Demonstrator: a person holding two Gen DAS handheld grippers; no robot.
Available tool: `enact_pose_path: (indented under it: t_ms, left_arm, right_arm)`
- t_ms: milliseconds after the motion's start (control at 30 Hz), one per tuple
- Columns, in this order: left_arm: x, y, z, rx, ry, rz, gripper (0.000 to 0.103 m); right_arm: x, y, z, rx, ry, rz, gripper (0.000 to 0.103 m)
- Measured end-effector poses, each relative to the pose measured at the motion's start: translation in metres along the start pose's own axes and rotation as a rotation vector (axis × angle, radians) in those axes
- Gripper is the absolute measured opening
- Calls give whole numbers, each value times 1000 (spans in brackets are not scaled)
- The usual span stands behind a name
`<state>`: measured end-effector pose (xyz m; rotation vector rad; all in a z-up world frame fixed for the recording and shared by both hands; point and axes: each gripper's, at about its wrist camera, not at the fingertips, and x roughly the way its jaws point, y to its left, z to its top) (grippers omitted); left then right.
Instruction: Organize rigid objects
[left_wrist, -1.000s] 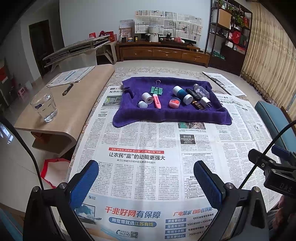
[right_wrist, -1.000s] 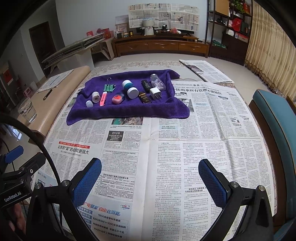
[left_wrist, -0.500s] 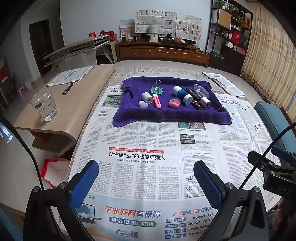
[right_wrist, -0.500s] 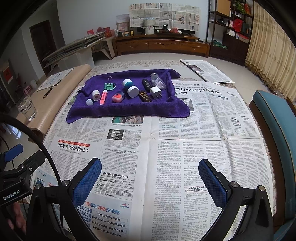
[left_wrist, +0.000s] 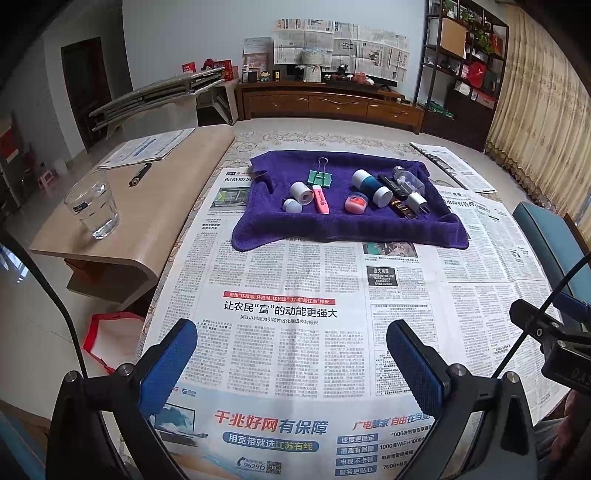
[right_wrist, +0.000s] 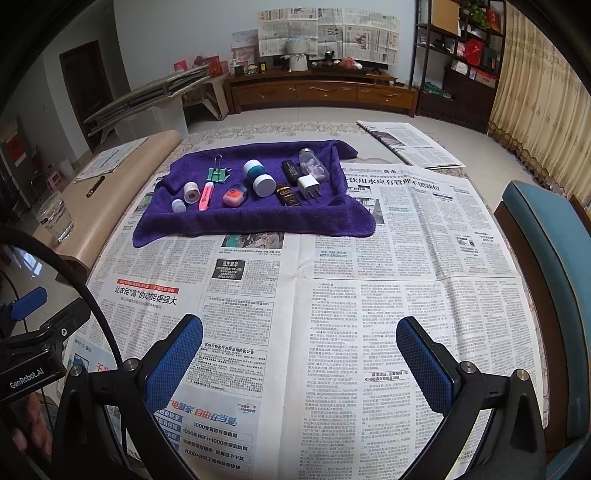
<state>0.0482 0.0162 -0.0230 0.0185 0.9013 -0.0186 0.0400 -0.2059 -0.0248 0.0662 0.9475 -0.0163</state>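
A purple towel (left_wrist: 347, 225) (right_wrist: 258, 221) lies at the far side of a newspaper-covered table. Several small items rest on it: a green binder clip (left_wrist: 320, 178) (right_wrist: 218, 173), a white tape roll (left_wrist: 301, 192), a pink highlighter (left_wrist: 321, 199) (right_wrist: 206, 196), a pink round case (left_wrist: 355, 203), a teal-and-white jar (left_wrist: 371, 186) (right_wrist: 258, 176), a white plug (left_wrist: 417, 202) (right_wrist: 309, 185), a clear bottle (left_wrist: 408, 182). My left gripper (left_wrist: 291, 339) and right gripper (right_wrist: 300, 338) are open and empty, well short of the towel.
A glass of water (left_wrist: 92, 206) and a pen (left_wrist: 139, 174) sit on a low wooden side table (left_wrist: 140, 229) at left. A teal chair (right_wrist: 550, 258) stands at right. Newspaper (left_wrist: 288, 332) covers the table between grippers and towel.
The view has shifted only slightly; both grippers stay open and nothing on the towel has moved.
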Motion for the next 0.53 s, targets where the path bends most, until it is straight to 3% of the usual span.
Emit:
enact_pose_path:
  t_ms: [533]
  left_arm:
    - [0,2,-1,-11,-13,-11,103]
  right_arm:
    - [-4,-7,1,14,-11,-3,103]
